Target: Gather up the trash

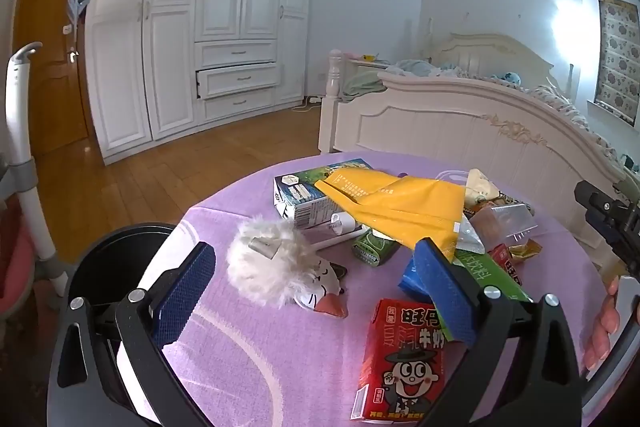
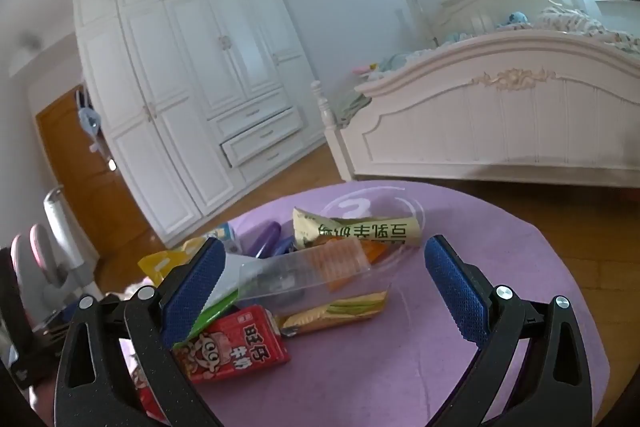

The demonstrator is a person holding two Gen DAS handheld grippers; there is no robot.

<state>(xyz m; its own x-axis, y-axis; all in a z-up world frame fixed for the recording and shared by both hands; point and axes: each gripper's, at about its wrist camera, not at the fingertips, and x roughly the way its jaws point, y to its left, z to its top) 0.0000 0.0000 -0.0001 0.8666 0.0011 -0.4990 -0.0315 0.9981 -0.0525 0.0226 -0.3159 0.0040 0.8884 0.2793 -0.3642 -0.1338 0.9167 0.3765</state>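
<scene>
Trash lies piled on a round table with a purple cloth (image 1: 248,359). In the left wrist view my left gripper (image 1: 316,281) is open and empty above a white fluffy toy (image 1: 268,261). A red milk carton (image 1: 404,359) lies under its right finger. Behind are a yellow bag (image 1: 400,205), a blue-green carton (image 1: 308,195) and a small green box (image 1: 374,247). In the right wrist view my right gripper (image 2: 324,285) is open and empty above a clear plastic tray (image 2: 316,277). A red carton (image 2: 236,345) and a yellow-green snack bag (image 2: 352,231) lie nearby.
A black bin (image 1: 108,263) stands at the table's left edge. My right gripper's body shows in the left wrist view (image 1: 608,223) at the far right. A white bed (image 2: 500,119), white wardrobe (image 1: 192,27) with one drawer open, and wooden floor (image 1: 160,179) surround the table.
</scene>
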